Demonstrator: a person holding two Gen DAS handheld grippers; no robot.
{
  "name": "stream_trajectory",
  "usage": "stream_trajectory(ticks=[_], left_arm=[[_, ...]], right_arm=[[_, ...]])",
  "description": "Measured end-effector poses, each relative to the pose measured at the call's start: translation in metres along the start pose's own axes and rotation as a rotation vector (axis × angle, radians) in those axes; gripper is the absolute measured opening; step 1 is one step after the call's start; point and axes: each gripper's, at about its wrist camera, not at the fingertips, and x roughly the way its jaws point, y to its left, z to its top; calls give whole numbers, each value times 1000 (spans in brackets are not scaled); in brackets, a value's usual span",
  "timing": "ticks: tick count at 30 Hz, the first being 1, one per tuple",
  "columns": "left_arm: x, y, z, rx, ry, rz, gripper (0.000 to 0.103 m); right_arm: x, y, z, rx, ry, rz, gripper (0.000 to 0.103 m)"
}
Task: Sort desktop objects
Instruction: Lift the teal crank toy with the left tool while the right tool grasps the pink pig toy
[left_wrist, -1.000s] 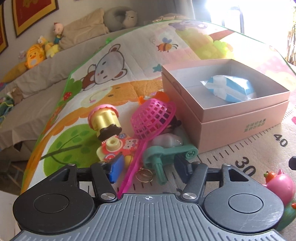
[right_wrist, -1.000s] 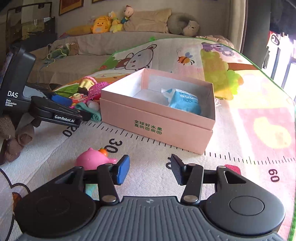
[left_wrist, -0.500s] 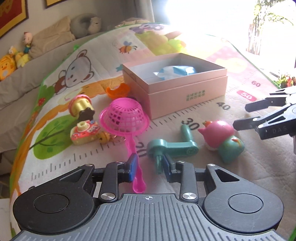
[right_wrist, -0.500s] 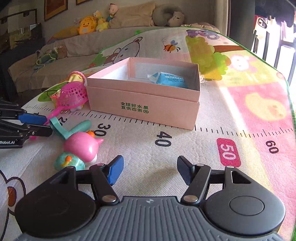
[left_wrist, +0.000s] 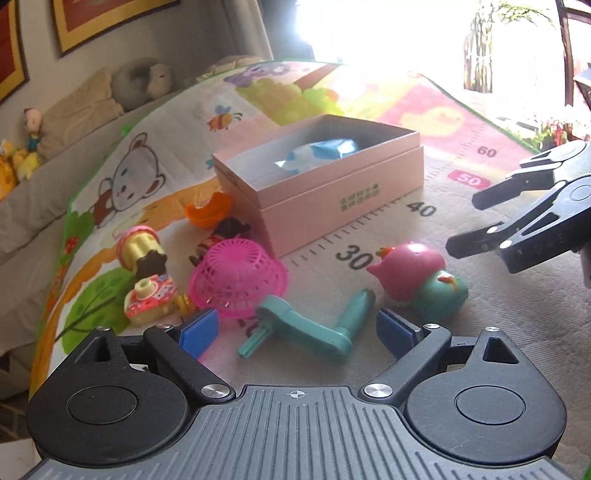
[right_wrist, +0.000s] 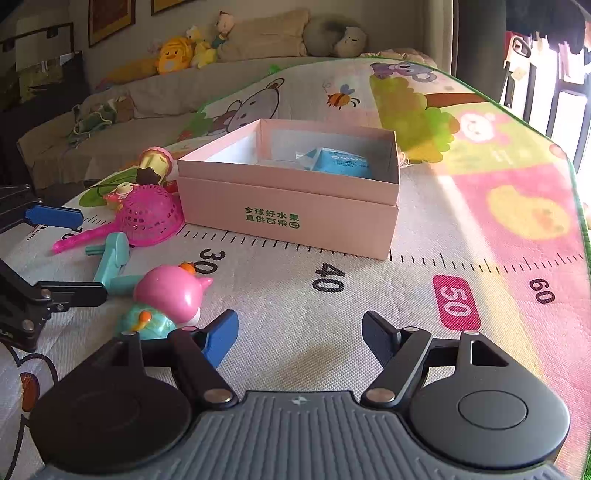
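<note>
My left gripper (left_wrist: 295, 330) is open and empty, its fingers on either side of a teal crank toy (left_wrist: 306, 328) lying on the play mat. A pink sieve (left_wrist: 238, 282) lies just beyond it, mouth down. A pink and teal pig toy (left_wrist: 417, 280) lies to the right. The open pink box (left_wrist: 332, 192) holds a blue tissue pack (left_wrist: 317, 155). My right gripper (right_wrist: 299, 332) is open and empty, hovering low over the mat right of the pig toy (right_wrist: 170, 295), in front of the box (right_wrist: 291, 206). It also shows in the left wrist view (left_wrist: 461, 225).
A small toy camera (left_wrist: 149, 302), a pink and yellow cupcake toy (left_wrist: 140, 251), an orange piece (left_wrist: 208, 210) and a dark figurine (left_wrist: 221, 236) lie left of the box. A sofa with plush toys (right_wrist: 184, 55) runs behind the mat.
My left gripper has let go of the pink sieve, which now lies on the mat, and has opened wide around the teal crank toy. My right gripper has shifted slightly.
</note>
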Motion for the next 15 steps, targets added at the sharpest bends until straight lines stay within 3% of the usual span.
stream_trajectory(ticks=[3,8,13,15], left_arm=[[14,3,1,-37,23,-33,92],[7,-6,-3,-28,27,-42,70],[-10,-11,-11,-24,57,-37,70],[-14,-13,-12,-11,63,-32,70]], right_arm=[[-6,-1,2,17,-3,31,75],[-13,-2,16,83,8,121,75],[-2,16,29,136,43,256,75],[6,29,29,114,65,272,75]])
